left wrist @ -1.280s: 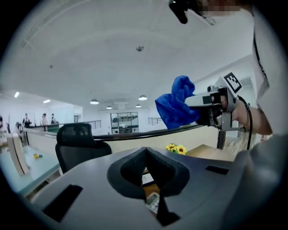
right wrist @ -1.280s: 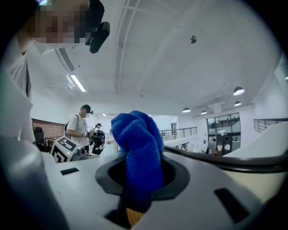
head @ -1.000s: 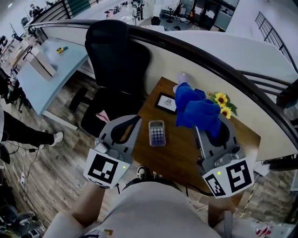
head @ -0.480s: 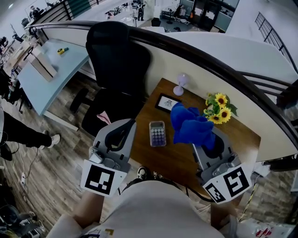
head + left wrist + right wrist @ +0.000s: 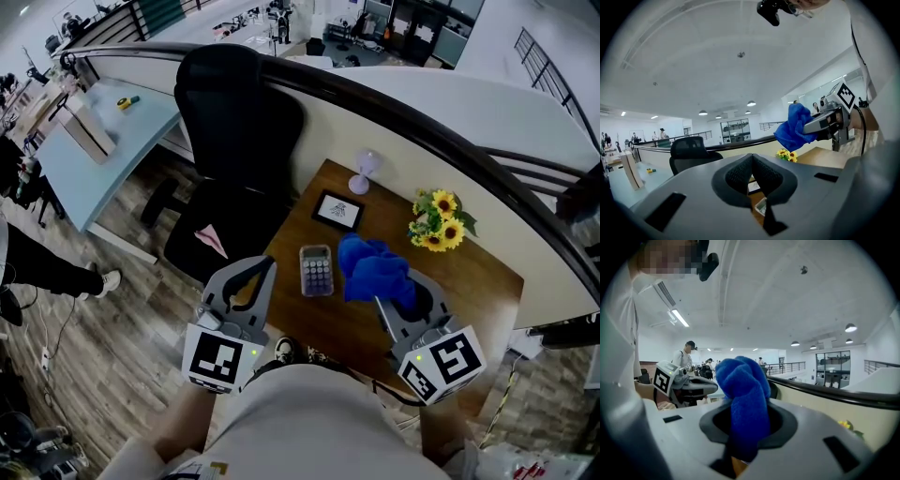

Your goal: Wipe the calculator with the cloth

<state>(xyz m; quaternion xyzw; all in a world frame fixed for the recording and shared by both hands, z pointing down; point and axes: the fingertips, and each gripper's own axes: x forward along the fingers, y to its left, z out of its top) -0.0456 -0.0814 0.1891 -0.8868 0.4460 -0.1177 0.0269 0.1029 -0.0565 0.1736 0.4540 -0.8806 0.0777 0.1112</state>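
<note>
Pinching the blue cloth (image 5: 371,266) near the calculator (image 5: 317,270), right tool (image 5: 396,296); left tool (image 5: 268,263) pressed together.

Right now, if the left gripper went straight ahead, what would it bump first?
Probably the cream wall behind the table. The left gripper points roughly level, so it seems to pass above the calculator and the picture frame. Depth is hard to judge.

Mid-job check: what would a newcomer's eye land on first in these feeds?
The bright blue cloth, bunched in the right gripper's shut jaws, just right of the calculator on the wooden table. Next the sunflowers at the table's far right, and the left gripper, shut and empty, by its near-left edge.
</note>
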